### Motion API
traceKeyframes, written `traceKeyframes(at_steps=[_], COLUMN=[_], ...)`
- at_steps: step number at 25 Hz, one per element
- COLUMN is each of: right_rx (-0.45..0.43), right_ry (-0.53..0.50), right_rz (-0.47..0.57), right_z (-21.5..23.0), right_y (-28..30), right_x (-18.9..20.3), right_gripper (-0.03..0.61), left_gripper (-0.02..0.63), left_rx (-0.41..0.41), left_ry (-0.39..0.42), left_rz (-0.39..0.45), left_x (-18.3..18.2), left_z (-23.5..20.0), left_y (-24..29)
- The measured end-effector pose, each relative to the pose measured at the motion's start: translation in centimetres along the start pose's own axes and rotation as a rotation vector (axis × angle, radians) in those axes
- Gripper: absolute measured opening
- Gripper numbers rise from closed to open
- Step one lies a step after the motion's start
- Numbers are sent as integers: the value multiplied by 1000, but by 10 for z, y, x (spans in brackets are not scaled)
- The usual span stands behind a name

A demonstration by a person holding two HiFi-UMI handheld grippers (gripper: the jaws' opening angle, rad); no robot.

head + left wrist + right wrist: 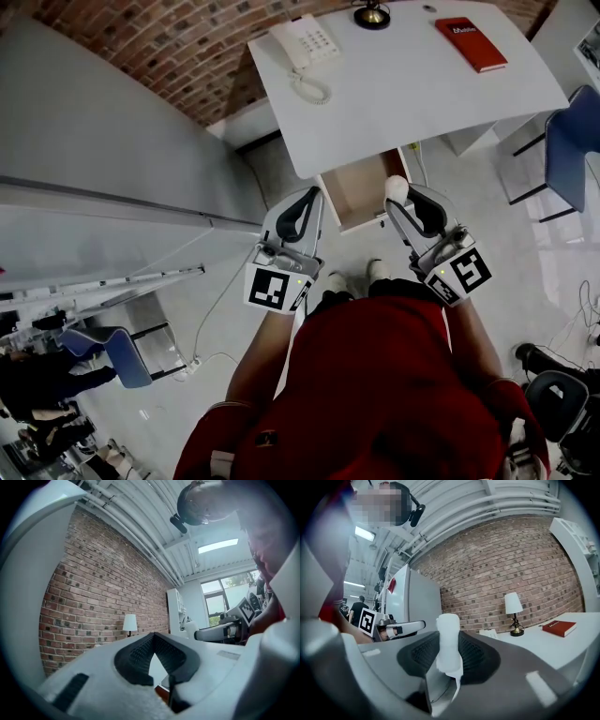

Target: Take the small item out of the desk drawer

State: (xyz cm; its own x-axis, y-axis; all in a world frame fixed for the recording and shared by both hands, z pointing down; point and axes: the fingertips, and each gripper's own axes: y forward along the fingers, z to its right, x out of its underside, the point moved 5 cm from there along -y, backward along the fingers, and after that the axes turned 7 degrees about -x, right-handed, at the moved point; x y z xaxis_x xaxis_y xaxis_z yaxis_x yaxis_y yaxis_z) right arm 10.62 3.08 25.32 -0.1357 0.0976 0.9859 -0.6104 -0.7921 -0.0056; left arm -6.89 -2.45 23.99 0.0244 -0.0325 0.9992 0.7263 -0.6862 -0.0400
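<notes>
- While the right gripper (401, 195) clamps the small white item (449, 634), the item stands upright between its jaws, poking above the tips.
- Open drawer (349, 195) lies just ahead of both tools, apparently below them.
- Left gripper (153, 637): closed, empty.

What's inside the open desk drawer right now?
The visible floor of the drawer looks bare. Its back is covered by the desk top, and part of its right side by the white item in the right gripper.
</notes>
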Motion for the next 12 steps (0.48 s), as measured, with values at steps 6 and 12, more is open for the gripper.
traceKeyframes(at_steps=[6, 12], right_rx=[-13, -14], right_ry=[1, 7], right_rz=[1, 13], right_z=[-6, -8], right_y=[-3, -8], right_x=[1, 1], right_gripper=[138, 138], left_gripper=[5, 5], left_rx=[-14, -22], left_ry=[3, 8], left_rz=[5, 8], left_x=[-3, -4], left_z=[1, 4], left_y=[-4, -10])
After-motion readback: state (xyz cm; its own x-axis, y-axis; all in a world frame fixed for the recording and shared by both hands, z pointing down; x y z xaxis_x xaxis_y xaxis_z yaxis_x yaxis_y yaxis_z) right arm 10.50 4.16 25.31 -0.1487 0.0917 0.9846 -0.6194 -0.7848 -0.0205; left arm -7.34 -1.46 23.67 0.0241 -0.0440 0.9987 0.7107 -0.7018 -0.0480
